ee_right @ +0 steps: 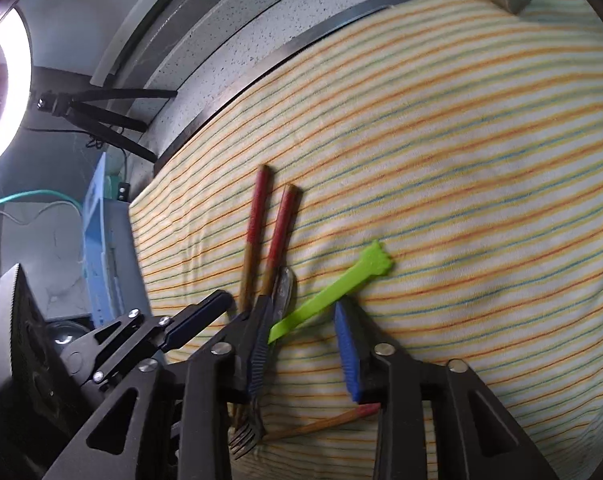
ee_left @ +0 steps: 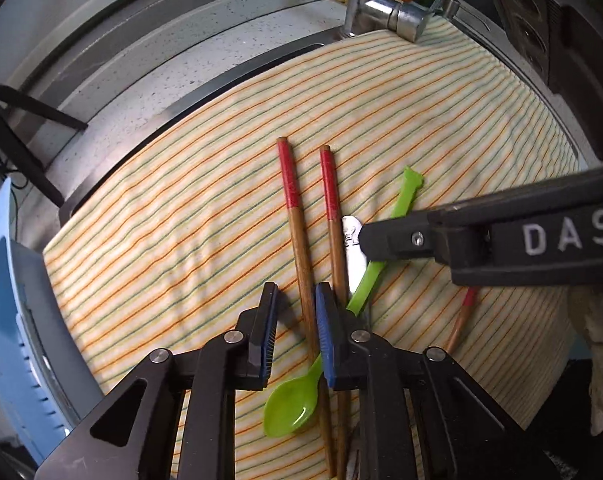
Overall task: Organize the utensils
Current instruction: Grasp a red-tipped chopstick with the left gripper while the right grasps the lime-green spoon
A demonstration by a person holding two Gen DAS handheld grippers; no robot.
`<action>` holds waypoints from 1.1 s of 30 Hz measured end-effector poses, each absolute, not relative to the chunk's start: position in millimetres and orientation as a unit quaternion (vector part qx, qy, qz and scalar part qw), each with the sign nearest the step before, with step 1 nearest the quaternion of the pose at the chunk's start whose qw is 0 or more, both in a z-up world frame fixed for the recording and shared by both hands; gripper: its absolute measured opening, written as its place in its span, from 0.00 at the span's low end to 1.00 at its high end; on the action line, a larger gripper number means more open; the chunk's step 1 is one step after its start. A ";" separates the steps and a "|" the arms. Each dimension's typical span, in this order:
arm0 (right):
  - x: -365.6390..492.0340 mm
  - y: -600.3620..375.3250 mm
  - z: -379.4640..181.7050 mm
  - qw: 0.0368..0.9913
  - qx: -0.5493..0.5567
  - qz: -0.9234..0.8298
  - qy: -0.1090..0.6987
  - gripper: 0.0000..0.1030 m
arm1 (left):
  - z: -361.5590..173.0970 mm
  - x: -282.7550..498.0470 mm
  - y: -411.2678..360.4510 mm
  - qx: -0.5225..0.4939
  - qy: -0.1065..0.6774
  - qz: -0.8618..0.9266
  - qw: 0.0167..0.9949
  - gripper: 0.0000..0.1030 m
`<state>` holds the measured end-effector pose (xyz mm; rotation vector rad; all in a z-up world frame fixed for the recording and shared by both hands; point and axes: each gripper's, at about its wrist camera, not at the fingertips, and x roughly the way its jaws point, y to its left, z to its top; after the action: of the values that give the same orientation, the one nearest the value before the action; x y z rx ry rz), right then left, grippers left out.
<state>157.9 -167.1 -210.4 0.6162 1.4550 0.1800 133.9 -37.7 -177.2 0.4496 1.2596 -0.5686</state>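
Note:
Two red-tipped wooden chopsticks [ee_left: 297,216] lie side by side on the striped cloth [ee_left: 181,208]. A green plastic spoon [ee_left: 293,404] crosses them, and its handle [ee_right: 333,288] runs up to the right. A metal fork [ee_right: 283,292] lies beside them, tines [ee_right: 243,440] near me. A third chopstick [ee_right: 325,422] lies apart at the lower right. My left gripper [ee_left: 297,312] is open, its fingers astride the left chopstick. My right gripper [ee_right: 305,332] is open around the spoon handle and reaches in from the right in the left wrist view [ee_left: 385,244].
The cloth covers a sink, with a chrome tap [ee_left: 385,8] at the back. A speckled counter [ee_left: 173,64] runs behind it. A blue rack [ee_left: 5,320] stands at the left, with a ring light [ee_right: 1,92] on a tripod beyond.

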 end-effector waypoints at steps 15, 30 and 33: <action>183.3 -152.4 -202.4 0.717 0.211 0.077 0.660 0.11 | -177.4 137.1 -3.0 0.194 0.575 -0.237 0.758 0.14; 206.4 -114.0 -204.9 0.728 0.204 0.139 0.640 0.07 | -177.8 138.2 14.4 0.163 0.580 -0.205 0.772 0.13; 205.5 -113.1 -210.0 0.722 0.205 0.144 0.645 0.08 | -178.8 139.7 22.5 0.141 0.584 -0.191 0.776 0.18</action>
<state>205.5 -113.1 -210.0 0.4522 1.4245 0.3187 139.7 22.5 -178.8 0.3060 1.2640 -0.4135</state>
